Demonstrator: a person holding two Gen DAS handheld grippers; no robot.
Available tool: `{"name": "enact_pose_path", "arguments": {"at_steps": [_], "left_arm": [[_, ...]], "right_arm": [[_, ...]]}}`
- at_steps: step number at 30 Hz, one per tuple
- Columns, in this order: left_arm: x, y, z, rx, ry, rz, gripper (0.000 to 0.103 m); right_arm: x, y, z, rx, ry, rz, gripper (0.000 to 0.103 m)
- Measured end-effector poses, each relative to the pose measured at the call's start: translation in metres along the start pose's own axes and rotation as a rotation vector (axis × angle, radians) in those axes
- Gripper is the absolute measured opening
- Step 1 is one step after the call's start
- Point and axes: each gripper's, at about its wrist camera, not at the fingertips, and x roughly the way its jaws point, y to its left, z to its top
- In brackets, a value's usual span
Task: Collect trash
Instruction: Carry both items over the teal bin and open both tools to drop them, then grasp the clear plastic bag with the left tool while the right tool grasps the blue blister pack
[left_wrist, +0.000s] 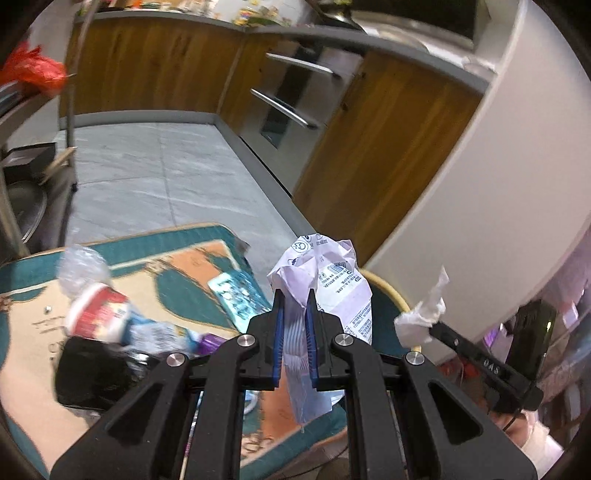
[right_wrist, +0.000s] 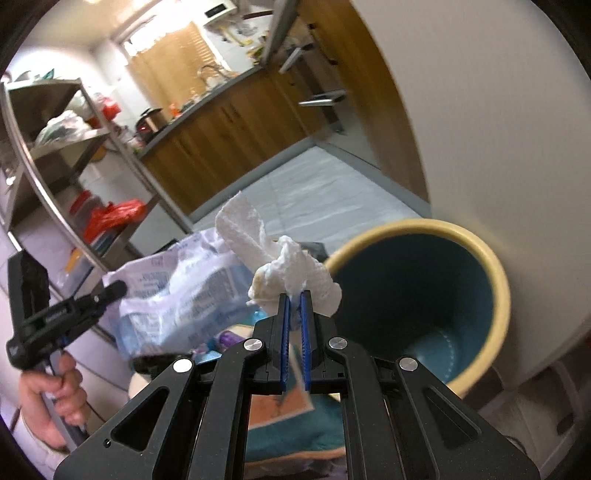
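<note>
Two grippers are up off the floor, each with its blue pads pressed onto a piece of rubbish. The left gripper (left_wrist: 295, 295) pinches a crumpled white plastic wrapper (left_wrist: 325, 273) with blue print and a barcode; the wrapper bunches above the fingertips and a flat tail hangs down between the pads. The right gripper (right_wrist: 294, 297) pinches a wadded white paper tissue (right_wrist: 284, 266), one twisted end standing up above the jaws. A bare hand (right_wrist: 55, 398) grips the handle of the left gripper, seen from the right wrist camera. Just beyond the tissue stands a round bin (right_wrist: 491, 273) with a cream rim and teal inside, its mouth tipped toward the right wrist camera, set against a white wall. Below the left gripper lies a teal and orange patterned rug (left_wrist: 177, 266) strewn with more litter: a red and white paper cup (left_wrist: 99, 310), a crushed clear plastic bottle (left_wrist: 83, 266), a teal packet (left_wrist: 238, 299) and a small purple item (left_wrist: 210, 343). Further out are a grey tiled floor (left_wrist: 155, 177), wooden kitchen cabinets (left_wrist: 147, 62) and a metal shelf rack (right_wrist: 55, 147).
</note>
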Motion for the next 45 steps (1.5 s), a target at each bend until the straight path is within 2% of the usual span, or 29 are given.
{"name": "enact_pose_path", "arguments": {"at_steps": [8, 13, 26, 27, 30, 34, 37, 41, 45], "left_arm": [[0.053, -0.056, -0.027, 0.143, 0.055, 0.031, 0.01], [0.086, -0.079, -0.044, 0.225, 0.093, 0.073, 0.01], [0.139, -0.101, -0.052, 0.232, 0.191, 0.08, 0.013], [0.14, -0.101, -0.053, 0.23, 0.194, 0.079, 0.014], [0.14, -0.1, -0.053, 0.221, 0.201, 0.055, 0.038], [0.13, -0.094, -0.051, 0.207, 0.181, 0.045, 0.04], [0.122, -0.086, -0.047, 0.189, 0.168, 0.045, 0.041], [0.11, -0.076, -0.042, 0.158, 0.148, 0.055, 0.044], [0.1, -0.068, -0.037, 0.144, 0.131, 0.068, 0.048]], "right_arm": [[0.005, -0.036, -0.01, 0.043, 0.059, -0.096, 0.007], [0.011, -0.049, -0.015, 0.082, 0.091, -0.127, 0.007], [0.034, -0.053, -0.025, 0.099, 0.171, -0.141, 0.007], [0.038, -0.054, -0.025, 0.104, 0.18, -0.142, 0.007], [0.044, -0.059, -0.028, 0.121, 0.203, -0.14, 0.007], [0.049, -0.062, -0.031, 0.138, 0.222, -0.146, 0.008], [0.051, -0.06, -0.03, 0.141, 0.224, -0.143, 0.012], [0.051, -0.058, -0.029, 0.13, 0.219, -0.143, 0.028], [0.049, -0.056, -0.028, 0.121, 0.208, -0.137, 0.037]]}}
